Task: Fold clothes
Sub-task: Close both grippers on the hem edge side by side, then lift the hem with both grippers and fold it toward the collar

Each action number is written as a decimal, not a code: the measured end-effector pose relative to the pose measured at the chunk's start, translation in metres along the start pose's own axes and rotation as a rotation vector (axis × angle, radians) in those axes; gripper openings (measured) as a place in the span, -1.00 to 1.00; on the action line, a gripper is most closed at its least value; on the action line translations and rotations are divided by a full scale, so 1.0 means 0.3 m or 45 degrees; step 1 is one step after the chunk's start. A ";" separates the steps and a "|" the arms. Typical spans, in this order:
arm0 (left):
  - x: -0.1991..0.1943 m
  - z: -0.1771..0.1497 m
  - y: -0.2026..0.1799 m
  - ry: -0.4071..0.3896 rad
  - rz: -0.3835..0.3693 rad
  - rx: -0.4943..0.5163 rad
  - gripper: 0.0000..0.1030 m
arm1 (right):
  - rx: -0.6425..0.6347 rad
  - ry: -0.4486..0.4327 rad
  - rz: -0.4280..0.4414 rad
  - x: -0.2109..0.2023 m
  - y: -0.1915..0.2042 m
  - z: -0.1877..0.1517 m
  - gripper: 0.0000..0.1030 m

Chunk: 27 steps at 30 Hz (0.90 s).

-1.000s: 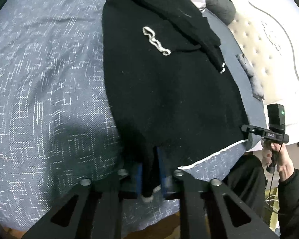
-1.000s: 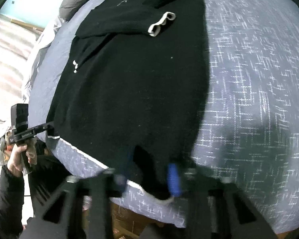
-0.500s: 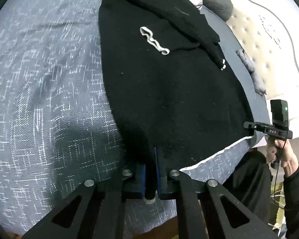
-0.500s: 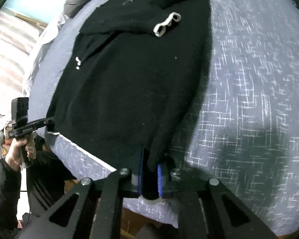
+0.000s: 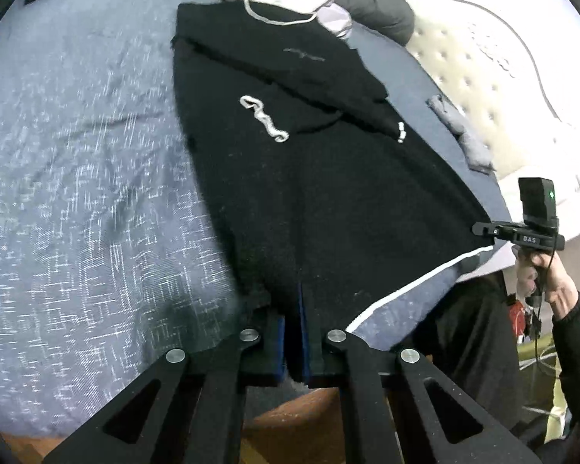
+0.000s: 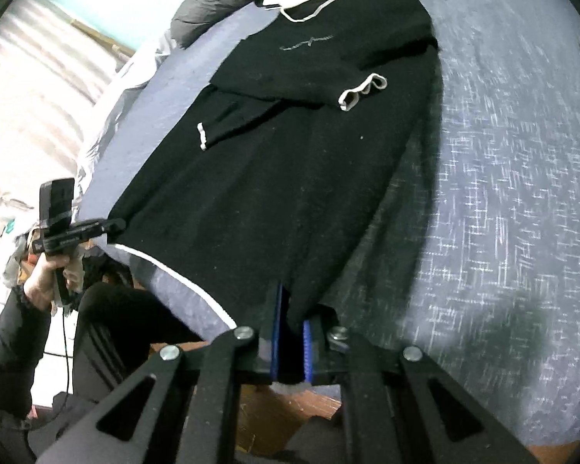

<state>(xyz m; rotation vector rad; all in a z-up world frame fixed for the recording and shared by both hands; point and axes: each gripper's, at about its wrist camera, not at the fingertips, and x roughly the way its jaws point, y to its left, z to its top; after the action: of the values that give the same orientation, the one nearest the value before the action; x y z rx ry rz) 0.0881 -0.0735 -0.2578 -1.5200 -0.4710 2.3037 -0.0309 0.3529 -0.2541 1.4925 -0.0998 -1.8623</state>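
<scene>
left gripper (image 5: 294, 332): fingers clamped on hem corner of black sweater (image 5: 328, 193) | sweater: on bed (image 5: 77, 193) ahead of both fingers, 2 sleeves crossed over chest | handling: soft, limp, sags; pinch hem corners | right gripper (image 6: 290, 344): fingers clamped on other hem corner

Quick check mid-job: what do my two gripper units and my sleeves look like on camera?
Each hand-held gripper, left and right, is matte black with triangular cut-outs, silver screws and blue finger pads. Seen from across, each carries a boxy black module, the right one with a green light; thin black cables hang below. Both sleeves are black.
</scene>
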 end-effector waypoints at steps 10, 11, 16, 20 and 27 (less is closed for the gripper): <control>-0.090 -0.041 -0.103 -0.035 -0.001 0.076 -0.89 | -0.047 -0.005 0.052 -0.074 0.021 -0.063 -0.85; -0.104 -0.053 -0.108 -0.040 -0.003 0.076 -0.89 | -0.053 -0.005 0.054 -0.082 0.025 -0.066 -0.85; -0.141 -0.088 -0.130 -0.071 0.000 0.083 -0.89 | -0.090 -0.021 0.070 -0.108 0.058 -0.071 -0.85; -0.152 -0.094 -0.143 -0.080 0.013 0.092 -0.89 | -0.112 -0.043 0.070 -0.131 0.064 -0.055 -0.85; -0.160 -0.010 -0.130 -0.111 0.008 0.071 -0.89 | -0.125 -0.078 0.068 -0.161 0.067 0.023 -0.85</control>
<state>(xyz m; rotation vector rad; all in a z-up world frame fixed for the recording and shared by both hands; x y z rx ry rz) 0.1123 -0.0605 -0.2025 -1.4018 -0.4214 2.3753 -0.0245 0.3637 -0.2026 1.3541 -0.0757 -1.8438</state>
